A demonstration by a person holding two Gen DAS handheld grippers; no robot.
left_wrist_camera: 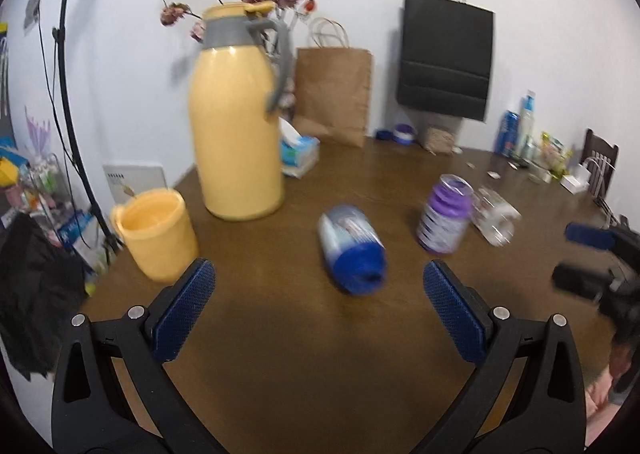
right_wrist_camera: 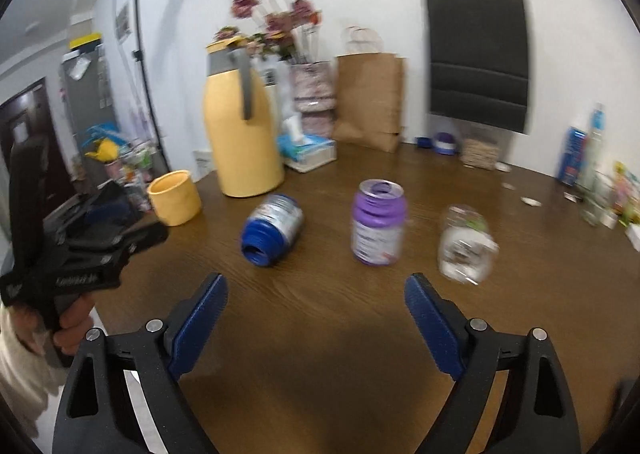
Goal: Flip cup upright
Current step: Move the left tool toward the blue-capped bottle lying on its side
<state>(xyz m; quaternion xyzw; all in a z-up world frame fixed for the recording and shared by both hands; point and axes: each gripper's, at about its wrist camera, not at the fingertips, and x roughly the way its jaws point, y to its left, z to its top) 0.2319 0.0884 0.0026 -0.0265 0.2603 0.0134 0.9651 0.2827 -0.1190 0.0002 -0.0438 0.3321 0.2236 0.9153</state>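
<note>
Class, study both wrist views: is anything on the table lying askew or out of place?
Yes. The blue cup lies on its side on the brown table, and the clear cup is tipped over too. The purple cup between them stands upright.

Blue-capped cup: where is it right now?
The blue-capped cup lies on its side mid-table, ahead of the open left gripper, between the yellow mug and the upright purple cup.

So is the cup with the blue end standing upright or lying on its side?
Lying on its side. The blue-ended cup rests lengthwise on the table, its open mouth facing sideways toward the cameras.
</note>
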